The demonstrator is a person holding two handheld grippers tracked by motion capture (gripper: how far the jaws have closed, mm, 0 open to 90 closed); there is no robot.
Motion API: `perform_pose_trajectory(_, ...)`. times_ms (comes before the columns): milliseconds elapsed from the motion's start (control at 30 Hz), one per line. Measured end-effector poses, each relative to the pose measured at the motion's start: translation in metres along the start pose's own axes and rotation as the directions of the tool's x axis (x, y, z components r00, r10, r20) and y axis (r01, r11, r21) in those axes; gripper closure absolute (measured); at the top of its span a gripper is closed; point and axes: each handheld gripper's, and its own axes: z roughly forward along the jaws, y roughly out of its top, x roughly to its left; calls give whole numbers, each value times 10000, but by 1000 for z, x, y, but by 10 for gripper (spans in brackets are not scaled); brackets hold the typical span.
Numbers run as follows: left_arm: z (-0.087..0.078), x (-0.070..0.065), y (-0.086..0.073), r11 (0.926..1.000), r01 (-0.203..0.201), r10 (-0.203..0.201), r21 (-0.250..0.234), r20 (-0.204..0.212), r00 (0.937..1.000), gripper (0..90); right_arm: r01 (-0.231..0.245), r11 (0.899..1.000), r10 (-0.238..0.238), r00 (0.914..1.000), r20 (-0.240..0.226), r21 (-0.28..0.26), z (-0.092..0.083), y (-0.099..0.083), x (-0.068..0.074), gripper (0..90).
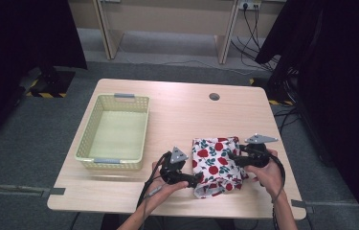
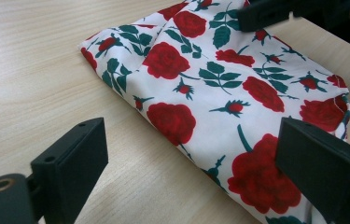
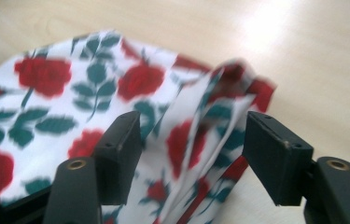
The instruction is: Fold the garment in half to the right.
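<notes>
Two grippers flank the folded white rose-print cloth (image 1: 216, 165): left gripper (image 1: 192, 179) and right gripper (image 1: 234, 159) both open, gripping nothing.

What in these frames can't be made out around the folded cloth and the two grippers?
- Cloth print and folds: blurred in the right gripper view.
- Cloth's near corner: cut off by the bottom edge and a jaw in the left gripper view.
- Left gripper jaw tips: too small in the high view.
</notes>
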Motion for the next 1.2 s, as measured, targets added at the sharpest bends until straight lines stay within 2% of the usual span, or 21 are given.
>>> perform_pose_trajectory(133, 1, -1, -2, 10000, -61, 61, 71, 5, 10000, 90, -196, 9998, 196, 9994, 285, -10, 0, 17, -5, 326)
perform_pose_trajectory(233, 1, -1, -3, 9999, -118, 118, 94, 17, 9999, 89, -499, 9981, 490, 9985, 259, 362, 10, 25, -12, 325)
perform_pose_trajectory(300, 0, -1, -3, 9999, -82, 82, 97, 0, 10000, 89, -722, 9957, 714, 9973, 159, 574, 19, 27, -16, 361)
perform_pose_trajectory(333, 0, 0, -3, 9999, -97, 97, 106, 2, 10000, 88, -734, 9945, 730, 9973, 90, 749, 24, 28, -18, 417)
perform_pose_trajectory(433, 0, 1, -4, 9999, -99, 99, 134, 15, 9999, 88, -458, 9962, 478, 9985, -254, 735, 29, 28, -20, 709)
perform_pose_trajectory(500, 0, 1, -5, 9999, -44, 43, 132, 42, 10000, 88, -149, 9987, 166, 9993, -332, 482, 25, 31, -21, 801)
perform_pose_trajectory(600, 3, -2, -5, 9998, -69, 67, 162, 83, 9999, 86, 246, 9992, -254, 9994, -238, -308, 9, 43, -18, 842)
perform_pose_trajectory(733, 9, -5, -7, 9993, -185, 183, 316, 78, 9998, 87, 715, 9861, -746, 9971, -152, -1499, -15, 65, -13, 850)
perform_pose_trajectory(800, 14, -6, -9, 9979, -357, 363, 535, -115, 9993, 86, 744, 9810, -765, 9971, -46, -1790, -20, 69, -14, 849)
perform_pose_trajectory(867, 18, -8, -12, 9953, -605, 628, 755, -291, 9976, 89, 764, 9833, -754, 9971, 123, -1654, -14, 64, -19, 841)
perform_pose_trajectory(933, 20, -9, -14, 9948, -604, 625, 817, -231, 9978, 90, 567, 9880, -555, 9984, 128, -1440, 0, 53, -30, 821)
perform_pose_trajectory(1000, 20, -8, -14, 9955, -538, 555, 783, -205, 9982, 90, 258, 9959, -238, 9994, 237, -872, 16, 39, -42, 793)
perform_pose_trajectory(1033, 19, -7, -14, 9954, -517, 535, 802, -196, 9984, 90, 171, 9981, -150, 9992, 364, -588, 23, 33, -47, 779)
perform_pose_trajectory(1100, 19, -6, -14, 9958, -471, 487, 788, -185, 9986, 90, -25, 9999, 29, 9995, 317, -148, 36, 23, -54, 765)
perform_pose_trajectory(1200, 18, -6, -15, 9949, -481, 497, 883, -160, 9986, 90, -244, 9997, 246, 9995, 219, -103, 44, 15, -58, 755)
